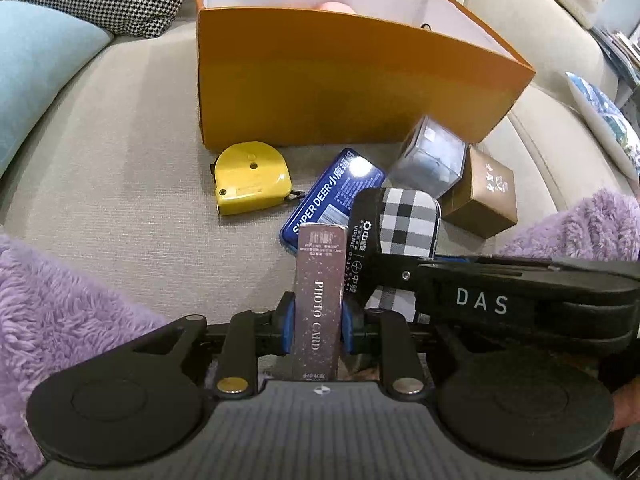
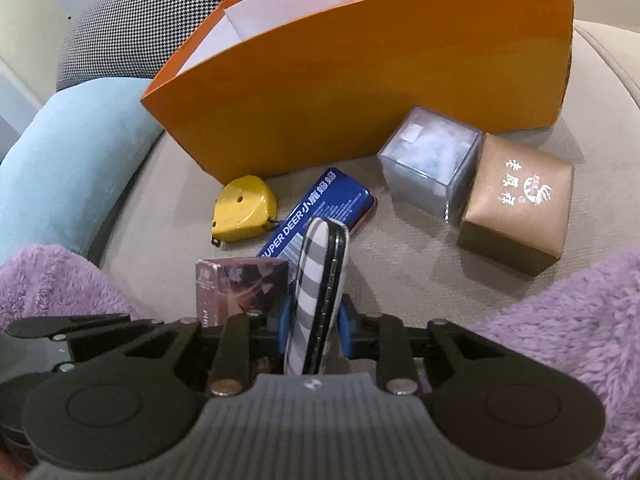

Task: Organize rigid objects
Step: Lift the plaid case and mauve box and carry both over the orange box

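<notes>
My left gripper (image 1: 319,322) is shut on a purple "PHOTO CARD" box (image 1: 320,292), held upright; the box also shows in the right wrist view (image 2: 240,292). My right gripper (image 2: 314,322) is shut on a black-and-white checked case (image 2: 318,292), also seen in the left wrist view (image 1: 408,220). Beyond them on the sofa seat lie a yellow tape measure (image 1: 250,178) (image 2: 244,208), a blue "SUPER DEER" tin (image 1: 332,196) (image 2: 324,208), a clear cube box (image 1: 430,156) (image 2: 430,160) and a brown cardboard box (image 1: 482,194) (image 2: 516,212). An open orange box (image 1: 340,80) (image 2: 360,88) stands behind them.
Something pink (image 1: 334,6) lies inside the orange box. A light blue cushion (image 2: 68,160) and a houndstooth cushion (image 2: 152,20) lie to the left. Purple fleece (image 1: 60,312) (image 2: 568,328) lies at both near sides. A patterned cushion (image 1: 604,120) is at the right.
</notes>
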Motion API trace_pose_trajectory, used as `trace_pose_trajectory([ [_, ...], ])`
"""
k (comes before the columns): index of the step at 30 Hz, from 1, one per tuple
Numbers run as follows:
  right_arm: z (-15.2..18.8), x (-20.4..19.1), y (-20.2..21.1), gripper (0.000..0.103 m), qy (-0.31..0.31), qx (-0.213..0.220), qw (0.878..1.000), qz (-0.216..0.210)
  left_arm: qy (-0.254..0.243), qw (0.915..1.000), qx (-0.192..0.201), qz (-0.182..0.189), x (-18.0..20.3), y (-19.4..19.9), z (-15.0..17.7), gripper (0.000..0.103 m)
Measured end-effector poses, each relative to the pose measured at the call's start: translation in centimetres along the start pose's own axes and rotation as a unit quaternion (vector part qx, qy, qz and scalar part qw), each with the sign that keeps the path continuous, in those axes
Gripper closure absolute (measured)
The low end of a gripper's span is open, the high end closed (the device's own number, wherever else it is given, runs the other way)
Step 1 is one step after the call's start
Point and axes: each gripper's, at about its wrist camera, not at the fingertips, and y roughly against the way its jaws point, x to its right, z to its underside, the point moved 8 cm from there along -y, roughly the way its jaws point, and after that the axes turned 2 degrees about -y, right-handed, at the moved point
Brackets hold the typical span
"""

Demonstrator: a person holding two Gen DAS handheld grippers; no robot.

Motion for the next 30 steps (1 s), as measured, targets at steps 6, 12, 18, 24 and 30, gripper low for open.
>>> trace_pose_trajectory([
  [6,-0.1,0.9,0.8,0.078,-0.014,-0.001,1.000,-0.012,0.009,1.0000,0.004,-0.001,-0.2,0.3,-0.1,0.078],
  [12,-0.8,1.3,2.3,0.083,-0.007,0.012,1.000,-0.015,0.037,0.9990,0.016,0.021,-0.6,1.5,-0.6,0.078],
  [18,-2.3,0.9,4.9,0.083,0.037,0.027,0.999,-0.005,0.031,0.9980,0.033,0.043,-0.3,4.2,-2.9,0.078],
  [24,-6.3,0.3,8.4,0.083,0.094,0.035,0.995,-0.007,-0.009,0.9973,0.053,0.050,0.8,7.6,-7.6,0.078],
  [30,-12.3,-0.8,11.8,0.083,0.160,0.051,0.986,-0.010,-0.040,0.9938,0.080,0.065,2.3,9.5,-13.4,0.078],
])
